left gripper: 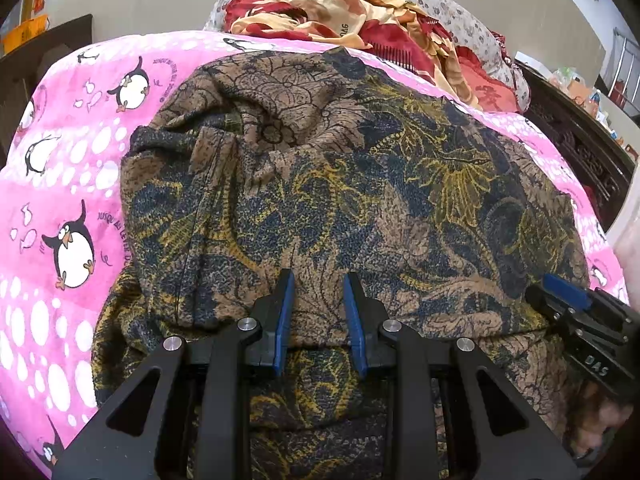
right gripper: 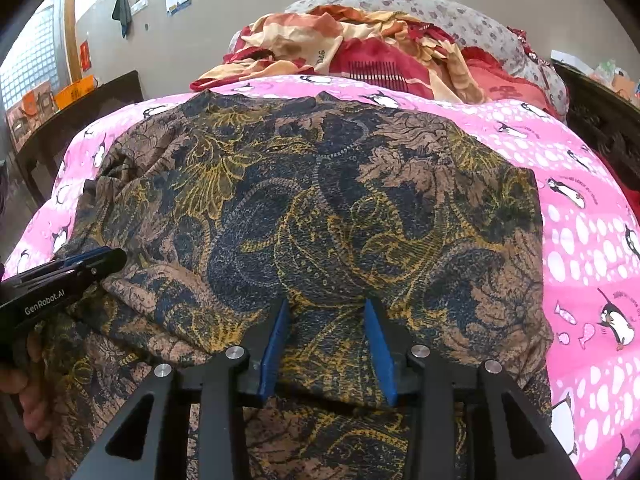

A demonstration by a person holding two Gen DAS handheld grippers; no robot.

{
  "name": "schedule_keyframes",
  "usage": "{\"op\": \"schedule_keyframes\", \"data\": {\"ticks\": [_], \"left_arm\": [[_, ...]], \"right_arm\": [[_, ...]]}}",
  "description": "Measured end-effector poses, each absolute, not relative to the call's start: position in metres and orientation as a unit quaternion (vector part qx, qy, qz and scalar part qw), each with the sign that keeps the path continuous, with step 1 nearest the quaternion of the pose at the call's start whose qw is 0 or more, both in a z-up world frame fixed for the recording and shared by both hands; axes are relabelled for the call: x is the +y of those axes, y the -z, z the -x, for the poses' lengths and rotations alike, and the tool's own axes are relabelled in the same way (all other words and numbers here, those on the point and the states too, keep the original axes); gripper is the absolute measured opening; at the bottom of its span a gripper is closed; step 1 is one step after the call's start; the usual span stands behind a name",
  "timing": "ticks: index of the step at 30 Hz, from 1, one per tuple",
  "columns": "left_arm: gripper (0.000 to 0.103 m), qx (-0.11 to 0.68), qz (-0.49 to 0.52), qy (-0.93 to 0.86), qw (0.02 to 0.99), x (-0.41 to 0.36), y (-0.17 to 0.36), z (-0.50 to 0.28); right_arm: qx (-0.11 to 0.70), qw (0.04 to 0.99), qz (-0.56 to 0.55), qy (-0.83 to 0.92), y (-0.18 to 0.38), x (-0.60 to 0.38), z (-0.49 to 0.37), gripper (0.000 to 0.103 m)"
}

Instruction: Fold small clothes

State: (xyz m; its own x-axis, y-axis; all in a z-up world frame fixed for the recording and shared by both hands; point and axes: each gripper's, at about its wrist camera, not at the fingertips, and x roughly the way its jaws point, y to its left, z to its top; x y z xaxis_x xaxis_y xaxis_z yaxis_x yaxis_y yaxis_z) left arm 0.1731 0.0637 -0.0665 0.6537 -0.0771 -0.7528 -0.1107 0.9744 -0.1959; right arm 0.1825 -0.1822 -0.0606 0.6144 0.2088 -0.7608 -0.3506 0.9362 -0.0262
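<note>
A brown, navy and mustard floral garment (left gripper: 340, 184) lies folded on the pink penguin bedspread (left gripper: 60, 184). My left gripper (left gripper: 319, 280) is at the garment's near folded edge, and a thick fold bulges between its blue pads, which press on it. In the right wrist view it shows at the left edge (right gripper: 96, 260). My right gripper (right gripper: 326, 306) is at the same near edge of the garment (right gripper: 320, 208), further right. Its pads stand apart with cloth lying loose between them. It also appears in the left wrist view (left gripper: 568, 292).
A red and cream floral blanket (left gripper: 340, 4) is heaped on a grey flowered pillow (left gripper: 452, 12) at the far end of the bed. Dark carved furniture (left gripper: 580, 148) stands on the right, a dark table (right gripper: 80, 120) on the left. A hand (right gripper: 24, 384) holds the left gripper.
</note>
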Motion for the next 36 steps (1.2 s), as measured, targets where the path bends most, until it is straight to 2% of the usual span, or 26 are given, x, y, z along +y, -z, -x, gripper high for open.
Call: {"op": "schedule_keyframes", "data": {"ticks": [2,6,7,8,9,10,15,17,19,23,31,36], "left_arm": [[0.024,0.439,0.097,0.007,0.893,0.066,0.056,-0.17],[0.026,0.44,0.066,0.031,0.895,0.097,0.018,-0.128],[0.031,0.433,0.049,0.024,0.9,0.106,0.009,-0.112],[0.054,0.43,0.033,0.011,0.902,0.118,0.003,-0.093],[0.072,0.43,0.026,-0.003,0.903,0.13,-0.001,-0.072],[0.073,0.43,0.027,-0.009,0.902,0.141,-0.003,-0.053],[0.073,0.479,0.073,0.042,0.874,0.154,0.015,0.041],[0.073,0.502,0.081,0.062,0.859,0.14,0.03,0.077],[0.073,0.523,0.083,0.075,0.845,0.126,0.044,0.099],[0.073,0.515,0.075,0.102,0.848,0.101,0.048,0.124],[0.073,0.518,0.201,0.183,0.811,0.122,0.056,0.11],[0.071,0.511,0.192,0.181,0.818,0.123,0.055,0.098]], "right_arm": [[0.439,0.88,0.101,-0.149,0.046,-0.184,-0.179,0.038],[0.407,0.89,0.092,-0.186,-0.012,-0.222,-0.117,0.038],[0.399,0.89,0.094,-0.199,-0.022,-0.233,-0.098,0.043],[0.393,0.89,0.098,-0.209,-0.029,-0.246,-0.078,0.049],[0.388,0.891,0.107,-0.212,-0.033,-0.26,-0.056,0.066],[0.384,0.892,0.122,-0.206,-0.033,-0.276,-0.032,0.081],[0.397,0.893,0.12,-0.171,-0.007,-0.331,0.043,0.082],[0.404,0.896,0.082,-0.166,0.005,-0.355,0.06,0.081],[0.405,0.9,0.044,-0.157,0.015,-0.373,0.07,0.075],[0.413,0.898,-0.012,-0.149,0.028,-0.396,0.072,0.065],[0.397,0.898,-0.008,-0.188,0.022,-0.375,0.066,0.064],[0.389,0.9,-0.013,-0.195,0.019,-0.37,0.065,0.064]]}}
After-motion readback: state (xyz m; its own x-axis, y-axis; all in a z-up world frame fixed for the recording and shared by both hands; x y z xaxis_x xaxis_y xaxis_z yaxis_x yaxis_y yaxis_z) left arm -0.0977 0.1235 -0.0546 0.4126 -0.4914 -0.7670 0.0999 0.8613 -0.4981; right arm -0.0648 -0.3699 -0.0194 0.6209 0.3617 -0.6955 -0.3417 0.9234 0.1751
